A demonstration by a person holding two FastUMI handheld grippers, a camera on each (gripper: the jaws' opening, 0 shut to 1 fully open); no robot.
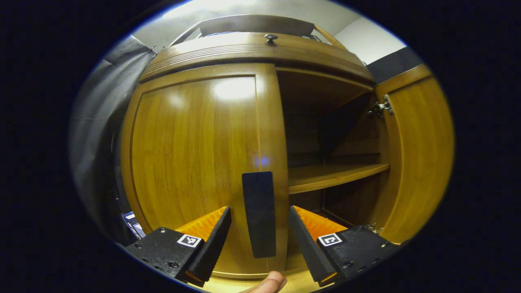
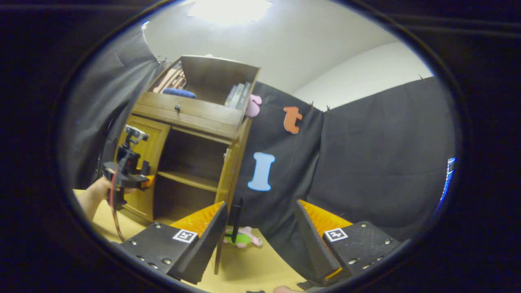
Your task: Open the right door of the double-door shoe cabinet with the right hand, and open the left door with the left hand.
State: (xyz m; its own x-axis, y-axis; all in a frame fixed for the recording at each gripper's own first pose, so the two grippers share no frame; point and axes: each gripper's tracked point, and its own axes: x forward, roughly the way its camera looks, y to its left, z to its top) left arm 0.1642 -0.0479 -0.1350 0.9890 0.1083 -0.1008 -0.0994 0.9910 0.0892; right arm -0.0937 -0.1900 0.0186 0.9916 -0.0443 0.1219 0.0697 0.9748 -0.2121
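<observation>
In the left gripper view the left gripper (image 1: 259, 238) is spread wide before the closed left door (image 1: 195, 162) of the shoe cabinet (image 1: 252, 51), its dark handle (image 1: 259, 213) standing between the fingers, seemingly untouched. The right door (image 1: 417, 154) stands swung open, baring a shelf (image 1: 333, 175). In the right gripper view the right gripper (image 2: 260, 240) is spread, holding nothing, aimed beside the cabinet. No legible writing; square markers on the gripper bodies are unreadable.

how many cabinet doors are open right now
1. The right door is swung open at the right of the left gripper view, hinge showing. The left door is closed, its dark handle between the left gripper fingers.
</observation>
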